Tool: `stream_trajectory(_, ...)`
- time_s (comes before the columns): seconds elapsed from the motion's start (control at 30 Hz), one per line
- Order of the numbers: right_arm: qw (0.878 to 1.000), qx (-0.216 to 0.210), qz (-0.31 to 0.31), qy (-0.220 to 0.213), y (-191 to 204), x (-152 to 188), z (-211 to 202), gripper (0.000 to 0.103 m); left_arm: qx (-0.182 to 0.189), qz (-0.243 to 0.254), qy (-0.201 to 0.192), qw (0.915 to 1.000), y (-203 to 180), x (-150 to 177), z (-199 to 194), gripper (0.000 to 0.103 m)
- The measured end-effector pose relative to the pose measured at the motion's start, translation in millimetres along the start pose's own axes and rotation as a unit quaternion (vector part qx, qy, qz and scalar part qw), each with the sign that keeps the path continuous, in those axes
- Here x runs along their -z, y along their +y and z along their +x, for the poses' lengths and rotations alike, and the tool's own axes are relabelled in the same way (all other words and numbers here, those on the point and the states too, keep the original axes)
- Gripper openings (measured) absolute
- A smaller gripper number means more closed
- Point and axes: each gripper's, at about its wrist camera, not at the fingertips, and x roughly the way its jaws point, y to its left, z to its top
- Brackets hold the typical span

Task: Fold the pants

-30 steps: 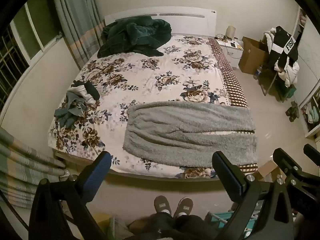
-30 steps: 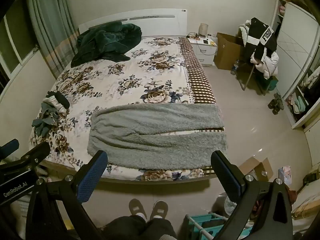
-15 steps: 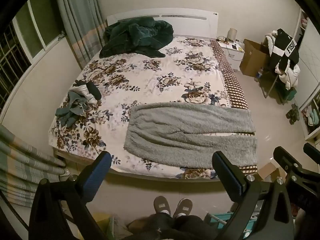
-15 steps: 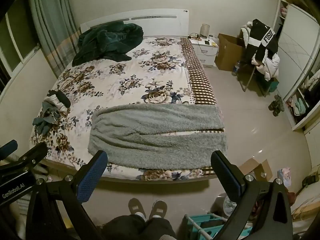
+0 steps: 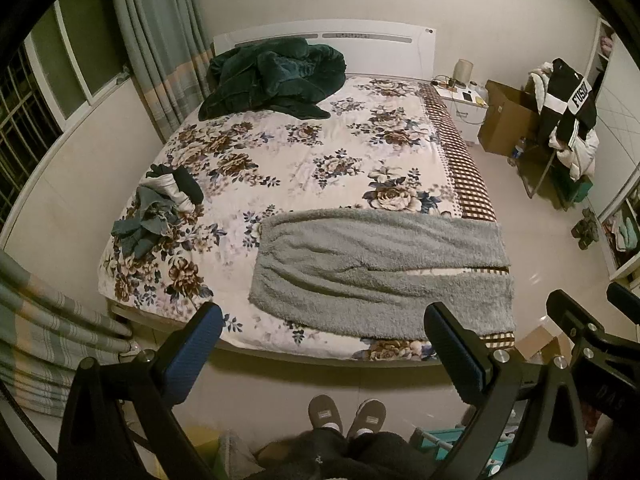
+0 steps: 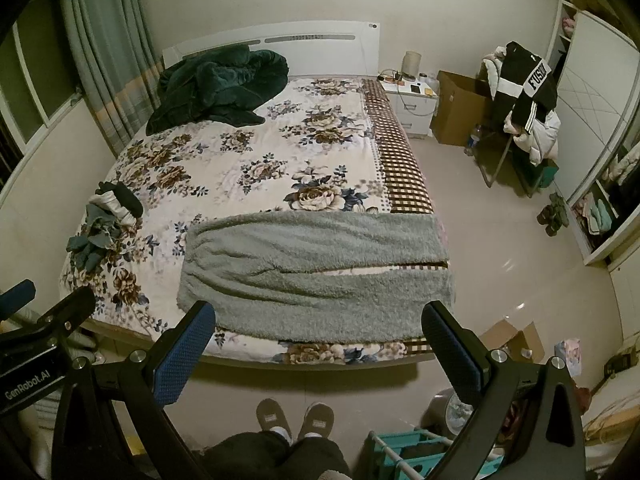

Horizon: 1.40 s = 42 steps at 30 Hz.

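**Pants laid flat, grippers not yet down**

The grey fleece pants [image 5: 380, 272] lie spread across the foot of the floral bed [image 5: 304, 168], waistband to the left, the leg ends reaching the bed's right edge. The left gripper [image 5: 320, 344] and the right gripper [image 6: 316, 340] hang above the floor in front of the bed — fingers spread wide, holding nothing. A good first fold probably needs both grippers to pinch the near leg's edge — one by the waist, one by the cuff — and lift evenly.
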Motion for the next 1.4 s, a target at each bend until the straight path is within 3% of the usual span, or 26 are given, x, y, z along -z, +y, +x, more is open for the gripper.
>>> stream_trajectory(1.4,1.0,-0.002,-0.002,-0.003,17.7,-13.0,-23.0,0.103,0.0,0.0,-0.006,1.0,3.9,-1.7,-4.6,0.103)
